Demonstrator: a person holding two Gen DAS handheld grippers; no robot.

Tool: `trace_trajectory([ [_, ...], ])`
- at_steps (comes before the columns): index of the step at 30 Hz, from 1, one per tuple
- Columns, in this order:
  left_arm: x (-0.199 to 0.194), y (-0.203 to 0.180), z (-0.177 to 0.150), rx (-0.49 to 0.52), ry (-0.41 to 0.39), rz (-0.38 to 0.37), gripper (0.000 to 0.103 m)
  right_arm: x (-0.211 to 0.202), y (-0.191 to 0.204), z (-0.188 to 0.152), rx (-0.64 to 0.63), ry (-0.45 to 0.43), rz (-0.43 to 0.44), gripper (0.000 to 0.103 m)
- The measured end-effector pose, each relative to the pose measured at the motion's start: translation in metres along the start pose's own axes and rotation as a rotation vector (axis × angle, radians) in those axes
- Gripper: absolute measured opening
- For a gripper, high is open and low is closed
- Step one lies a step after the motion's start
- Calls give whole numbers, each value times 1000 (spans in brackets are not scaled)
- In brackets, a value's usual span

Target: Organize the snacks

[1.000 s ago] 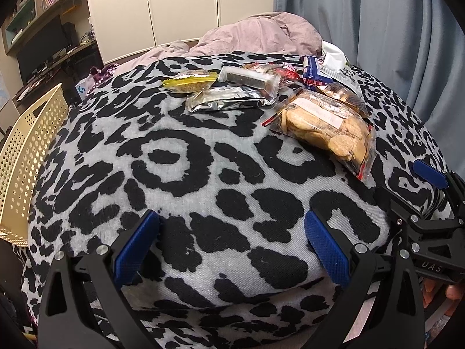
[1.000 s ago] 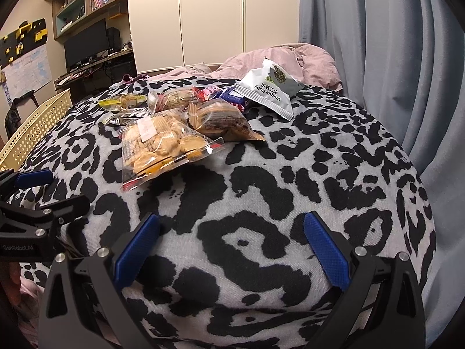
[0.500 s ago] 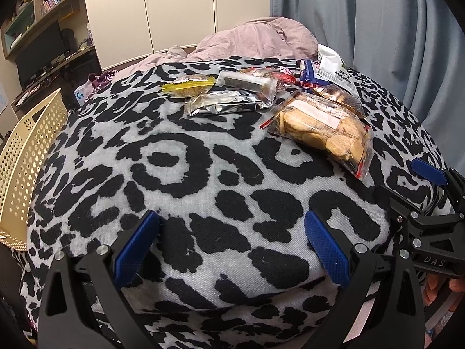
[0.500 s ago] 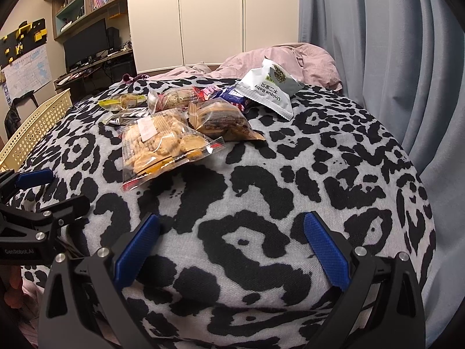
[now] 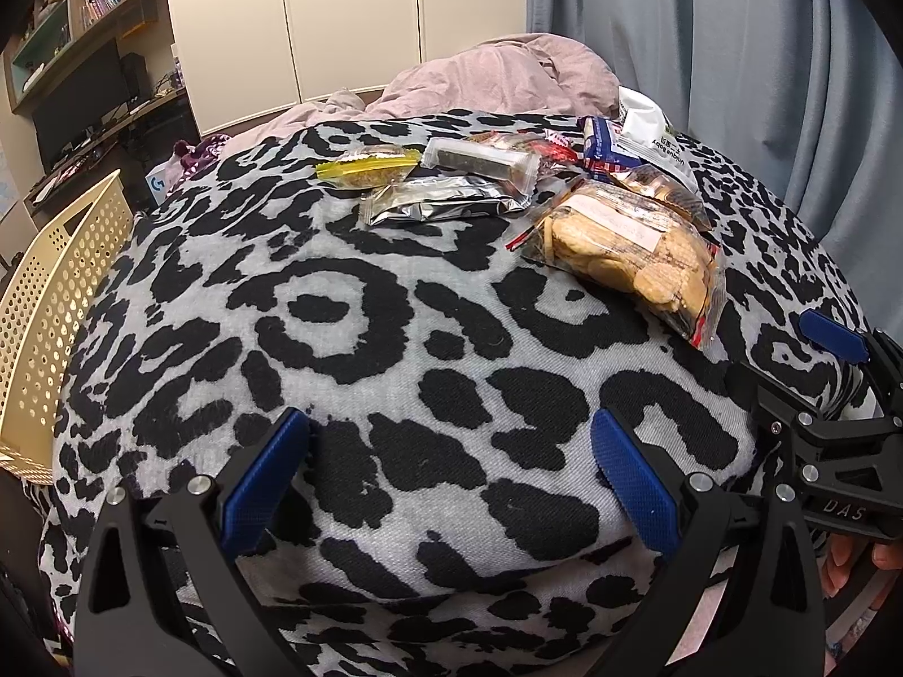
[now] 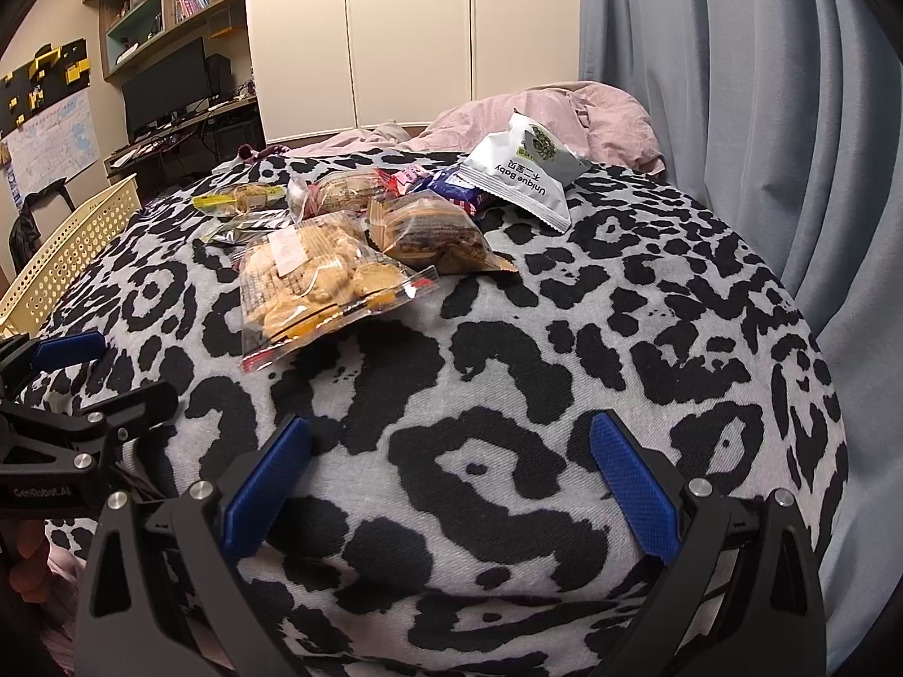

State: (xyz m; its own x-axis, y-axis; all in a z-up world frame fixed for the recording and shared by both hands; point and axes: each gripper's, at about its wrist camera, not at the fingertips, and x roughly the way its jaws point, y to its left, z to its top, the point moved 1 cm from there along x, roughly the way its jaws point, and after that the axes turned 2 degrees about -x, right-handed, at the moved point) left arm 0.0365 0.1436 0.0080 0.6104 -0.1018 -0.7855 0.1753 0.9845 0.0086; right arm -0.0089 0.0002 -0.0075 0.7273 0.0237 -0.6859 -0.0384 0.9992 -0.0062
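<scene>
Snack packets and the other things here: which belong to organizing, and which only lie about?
For the job: biscuit bag, silver pouch, white packet, yellow-edged packet, perforated basket.
Lying about: pink duvet, monitor, curtain.

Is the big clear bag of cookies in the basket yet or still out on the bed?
Out. The bag of cookies lies on the spotted blanket; the basket stands off at the bed's edge.
</scene>
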Motion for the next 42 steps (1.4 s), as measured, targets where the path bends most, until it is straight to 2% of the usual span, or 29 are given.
trace_trajectory([
  [29,0,-5,2,30,4,2,101,-6,-7,8,25,-25,9,98],
  [39,-15,2,33,30,-79,28,101,-12,-34,40,74,-98,-11,98],
  [42,-12,8,43,10,-74,23,101,-7,-44,54,93,-107,-5,98],
])
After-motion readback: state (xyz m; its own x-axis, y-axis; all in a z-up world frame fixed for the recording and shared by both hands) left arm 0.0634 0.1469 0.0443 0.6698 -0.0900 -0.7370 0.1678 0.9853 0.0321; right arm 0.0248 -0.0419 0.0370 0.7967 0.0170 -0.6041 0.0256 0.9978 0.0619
